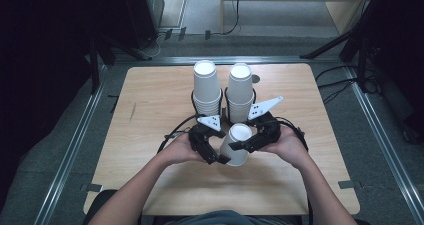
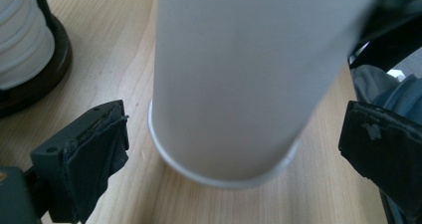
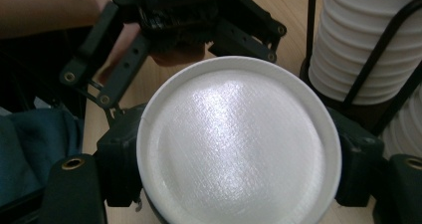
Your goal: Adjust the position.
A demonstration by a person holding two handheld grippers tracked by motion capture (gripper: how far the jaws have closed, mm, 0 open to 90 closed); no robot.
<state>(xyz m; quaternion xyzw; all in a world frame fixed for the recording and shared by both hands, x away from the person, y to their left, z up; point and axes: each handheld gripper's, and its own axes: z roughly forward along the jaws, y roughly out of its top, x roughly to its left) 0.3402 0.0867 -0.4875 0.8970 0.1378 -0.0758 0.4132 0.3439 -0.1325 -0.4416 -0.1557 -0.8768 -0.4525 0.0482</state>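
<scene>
A single white paper cup stands upside down on the wooden table, between both grippers. My right gripper is shut on it near the upturned base; in the right gripper view the pads press both sides of the cup under my right gripper. My left gripper is open around the lower part. In the left gripper view the cup rests rim-down on the wood, with a gap on each side to the fingers of my left gripper.
Two tall stacks of upside-down white cups stand just behind, the left stack and the right stack, each in a black wire holder. One stack is close to the left jaw; another stack is beside the right gripper.
</scene>
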